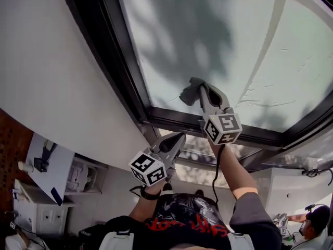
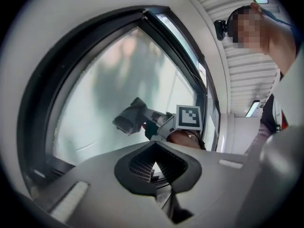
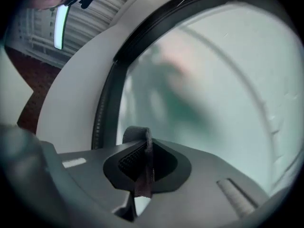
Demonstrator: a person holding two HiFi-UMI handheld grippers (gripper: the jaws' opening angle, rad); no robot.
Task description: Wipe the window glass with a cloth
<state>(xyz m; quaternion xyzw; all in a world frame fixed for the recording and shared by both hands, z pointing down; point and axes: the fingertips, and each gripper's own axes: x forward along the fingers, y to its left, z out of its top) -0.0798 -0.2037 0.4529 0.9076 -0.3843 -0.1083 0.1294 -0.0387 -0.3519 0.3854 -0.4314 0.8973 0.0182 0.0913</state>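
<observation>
The window glass (image 1: 208,35) is a large frosted pane in a dark frame (image 1: 122,66). My right gripper (image 1: 200,90) is raised to the pane's lower part, just above the bottom rail, and is shut on a grey cloth (image 1: 188,92). The bunched cloth seems to rest against the glass. In the right gripper view a fold of cloth (image 3: 142,175) is pinched between the jaws, with glass (image 3: 213,80) ahead. My left gripper (image 1: 174,139) hangs lower, below the rail, shut and holding nothing. The left gripper view shows the right gripper (image 2: 142,115) and the cloth (image 2: 127,119) on the glass (image 2: 114,75).
A white wall (image 1: 47,77) borders the frame on the left. A second, lower pane (image 1: 208,150) lies under the rail. White cabinets (image 1: 31,202) stand far below at left. Another person (image 1: 312,220) is at the lower right.
</observation>
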